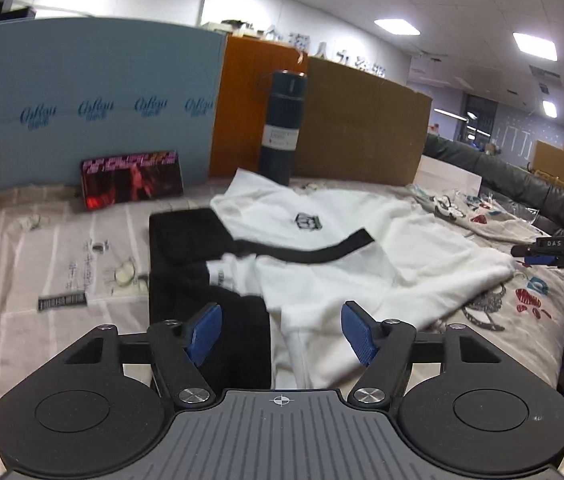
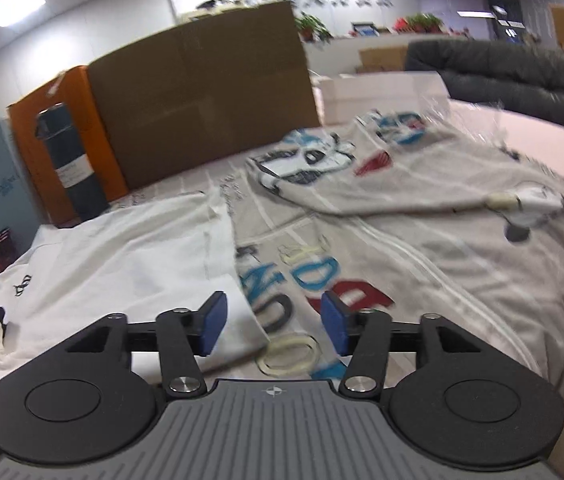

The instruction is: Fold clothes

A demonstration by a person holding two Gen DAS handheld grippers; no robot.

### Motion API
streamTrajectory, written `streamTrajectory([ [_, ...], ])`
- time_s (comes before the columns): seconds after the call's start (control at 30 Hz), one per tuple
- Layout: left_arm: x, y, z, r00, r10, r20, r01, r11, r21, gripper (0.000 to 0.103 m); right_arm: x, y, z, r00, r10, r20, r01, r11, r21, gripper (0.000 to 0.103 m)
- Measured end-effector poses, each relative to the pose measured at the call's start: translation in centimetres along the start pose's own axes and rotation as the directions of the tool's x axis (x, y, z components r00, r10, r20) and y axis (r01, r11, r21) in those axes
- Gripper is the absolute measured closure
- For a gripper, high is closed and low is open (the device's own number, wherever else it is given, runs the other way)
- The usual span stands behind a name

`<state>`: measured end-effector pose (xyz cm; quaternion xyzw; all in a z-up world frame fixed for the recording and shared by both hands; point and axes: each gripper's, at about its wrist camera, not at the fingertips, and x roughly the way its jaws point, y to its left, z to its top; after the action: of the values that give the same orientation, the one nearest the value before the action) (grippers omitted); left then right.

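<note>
Bedding (image 1: pixel 41 240) with printed lettering spreads under everything I see, and on it the white-and-black shirt (image 1: pixel 322 240) lies rumpled, half folded, near a dark bottle (image 1: pixel 282 128). My left gripper (image 1: pixel 279 330) hangs spread above its near hem, pinching nothing; my right gripper (image 2: pixel 271 324) is likewise spread and empty at the shirt's other edge. I judge the risk is snagging the printed sheet along with the hem, dragging the fold crooked.

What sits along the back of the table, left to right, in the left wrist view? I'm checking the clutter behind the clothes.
Blue foam board → red-and-black printed box → orange box → dark blue bottle → brown cardboard box.
</note>
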<state>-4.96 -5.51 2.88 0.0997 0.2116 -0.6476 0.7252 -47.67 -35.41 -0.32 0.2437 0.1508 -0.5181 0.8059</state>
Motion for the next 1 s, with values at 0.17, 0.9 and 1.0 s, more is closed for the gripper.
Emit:
streamTrajectory([
  [0.17,2.0,1.3,4.4,0.999,-0.026,0.048,0.024,0.999,0.048,0.036,2.3,2.3,2.5,0.989,0.145,-0.001,-0.145,0.989,0.015,0.034],
  [0.9,30.1,5.2,15.9,0.978,-0.097,-0.186,0.076,0.99,-0.12,0.03,18.8,11.0,6.9,0.809,0.554,-0.196,-0.479,0.815,0.326,0.02],
  [1.0,33.7,5.3,16.0,0.972,-0.066,-0.226,0.034,0.989,-0.141,0.03,19.6,10.4,6.6,0.809,0.548,-0.211,-0.458,0.814,0.357,0.02],
])
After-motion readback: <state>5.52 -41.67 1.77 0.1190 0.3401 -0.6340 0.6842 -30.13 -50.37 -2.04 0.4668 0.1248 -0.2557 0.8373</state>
